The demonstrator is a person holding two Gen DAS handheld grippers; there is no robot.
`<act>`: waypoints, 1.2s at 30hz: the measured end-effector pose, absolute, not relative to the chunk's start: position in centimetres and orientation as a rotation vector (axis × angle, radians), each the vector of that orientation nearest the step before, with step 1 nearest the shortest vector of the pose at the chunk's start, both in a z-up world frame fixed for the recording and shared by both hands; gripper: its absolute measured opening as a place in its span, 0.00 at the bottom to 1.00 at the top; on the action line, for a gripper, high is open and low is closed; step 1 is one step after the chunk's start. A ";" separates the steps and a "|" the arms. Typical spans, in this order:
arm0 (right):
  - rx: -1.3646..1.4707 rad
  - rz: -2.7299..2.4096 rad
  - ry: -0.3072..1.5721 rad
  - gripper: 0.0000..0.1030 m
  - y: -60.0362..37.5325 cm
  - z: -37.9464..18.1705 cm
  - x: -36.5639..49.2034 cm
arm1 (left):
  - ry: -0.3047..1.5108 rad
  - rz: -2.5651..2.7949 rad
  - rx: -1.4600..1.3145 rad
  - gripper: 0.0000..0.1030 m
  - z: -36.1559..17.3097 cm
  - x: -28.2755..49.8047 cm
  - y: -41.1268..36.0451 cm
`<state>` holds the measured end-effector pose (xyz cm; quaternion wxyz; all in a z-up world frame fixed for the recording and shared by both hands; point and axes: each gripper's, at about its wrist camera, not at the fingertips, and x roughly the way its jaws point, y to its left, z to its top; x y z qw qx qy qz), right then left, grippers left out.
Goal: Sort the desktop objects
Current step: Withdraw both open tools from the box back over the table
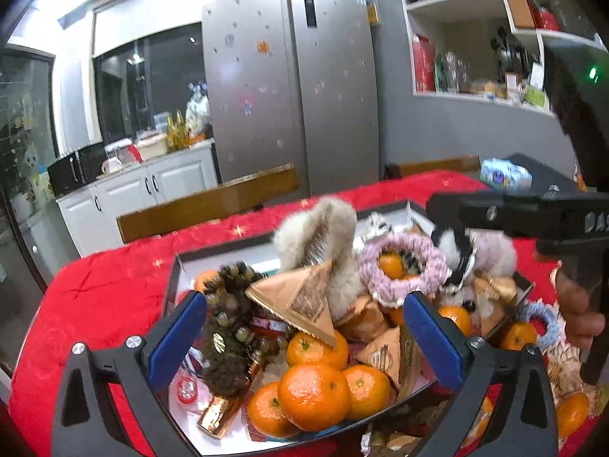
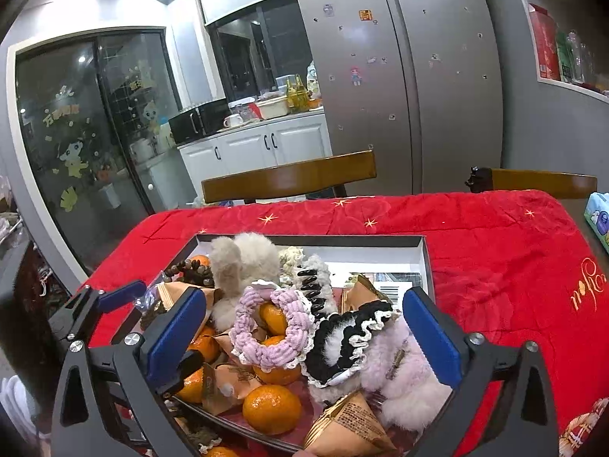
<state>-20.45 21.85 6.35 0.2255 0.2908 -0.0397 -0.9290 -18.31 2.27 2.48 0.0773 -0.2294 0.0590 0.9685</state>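
Observation:
A white shallow box (image 1: 182,262) (image 2: 415,251) on the red tablecloth is piled with tangerines (image 1: 314,396) (image 2: 271,409), brown triangular snack packets (image 1: 300,297) (image 2: 348,426), a bead bracelet (image 1: 228,301), fluffy hair clips (image 1: 323,243) (image 2: 243,262), a pink scrunchie (image 1: 399,278) (image 2: 266,331) and a black-and-white scrunchie (image 2: 342,339). My left gripper (image 1: 306,339) hovers open over the box's near left part, empty. My right gripper (image 2: 304,337) hovers open over the scrunchies, empty; its black body (image 1: 533,217) shows at the right in the left wrist view.
The red tablecloth (image 2: 495,251) covers the table. Two wooden chair backs (image 2: 289,179) (image 2: 540,182) stand at the far edge. A tissue pack (image 2: 599,217) lies at the far right. A fridge (image 2: 399,76) and kitchen counter stand behind. More tangerines (image 1: 571,413) and a blue scrunchie (image 1: 540,320) lie right of the box.

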 end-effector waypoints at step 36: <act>0.634 -2.673 -0.056 1.00 23.2 6.7 -1.1 | 0.031 3.040 -0.542 1.00 4.4 1.8 4.8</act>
